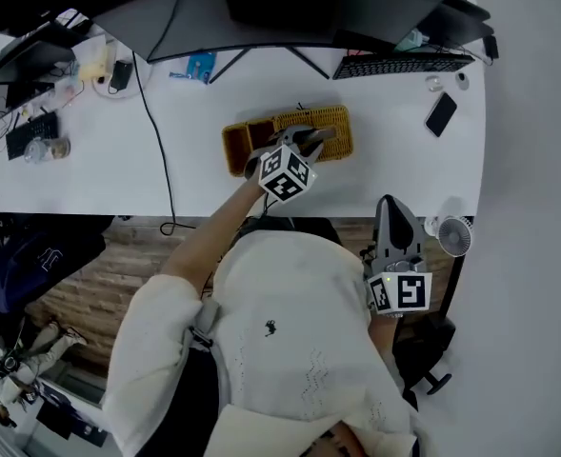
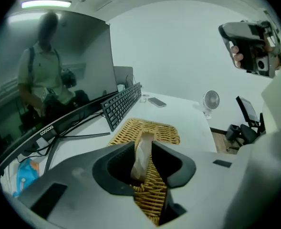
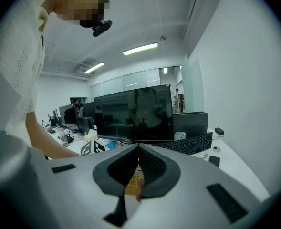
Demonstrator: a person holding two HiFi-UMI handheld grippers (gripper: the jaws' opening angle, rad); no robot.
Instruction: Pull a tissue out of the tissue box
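A yellow woven tissue box (image 1: 332, 122) lies on the white desk (image 1: 204, 174), a little right of its middle. My left gripper (image 1: 310, 139) hovers over the box's middle and points down at it. In the left gripper view a white tissue (image 2: 141, 159) stands up out of the box (image 2: 152, 130), between the jaws of the left gripper (image 2: 142, 144); the jaws stand open around it. My right gripper (image 1: 387, 203) is off the desk's front edge, apart from the box. Its jaws (image 3: 139, 146) meet at the tips with nothing in them.
A large monitor (image 1: 290, 8) and a black keyboard (image 1: 399, 63) stand behind the box. A phone (image 1: 441, 114) lies at the right and a small white fan (image 1: 454, 236) sits at the front right corner. A black cable (image 1: 156, 131) runs across the desk's left part.
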